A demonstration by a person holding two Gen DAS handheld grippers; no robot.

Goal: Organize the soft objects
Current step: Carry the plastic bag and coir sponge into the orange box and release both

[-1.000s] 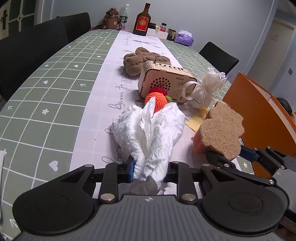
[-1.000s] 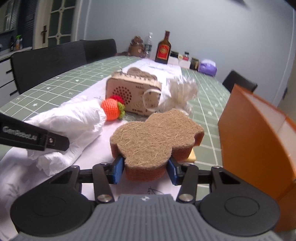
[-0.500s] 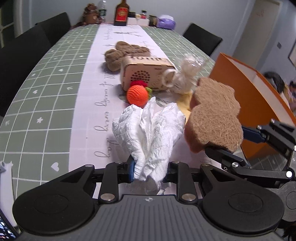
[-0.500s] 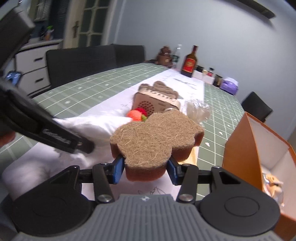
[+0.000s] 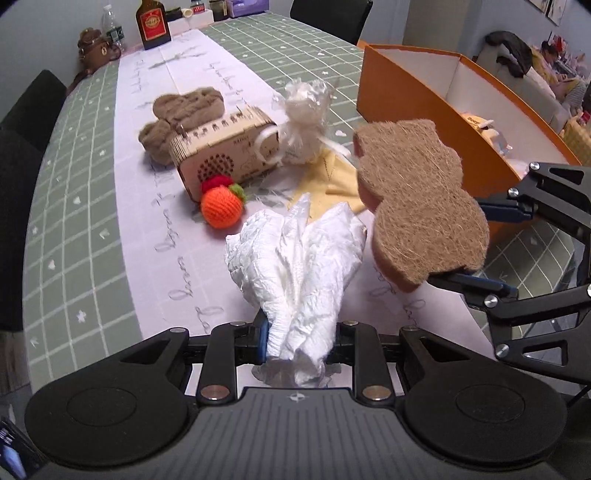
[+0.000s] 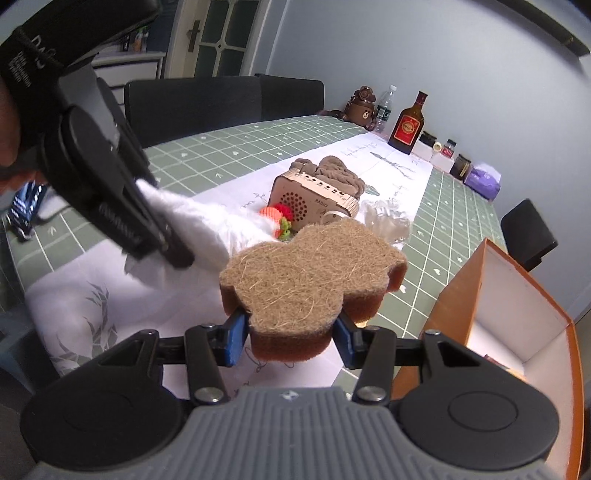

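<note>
My left gripper [image 5: 298, 341] is shut on a crumpled white cloth [image 5: 299, 266] and holds it above the table. My right gripper [image 6: 290, 334] is shut on a brown bear-shaped fibre sponge [image 6: 310, 273], also held in the air. The sponge [image 5: 417, 199] shows to the right of the cloth in the left wrist view. The cloth [image 6: 207, 225] and the left gripper [image 6: 173, 243] show at the left in the right wrist view. An open orange box [image 5: 424, 107] stands to the right; it also shows in the right wrist view [image 6: 461, 306], with some items inside.
On the table runner lie an orange crocheted fruit [image 5: 221, 205], a wooden radio box [image 5: 225, 147], a brown knitted item [image 5: 184, 110], a clear plastic pouch [image 5: 306, 118] and a yellow cloth [image 5: 332, 181]. A bottle [image 5: 151, 24] and jars stand at the far end. Black chairs surround the table.
Both grippers have risen and swung to the right with their loads. The orange box's open inside has come more into view.
</note>
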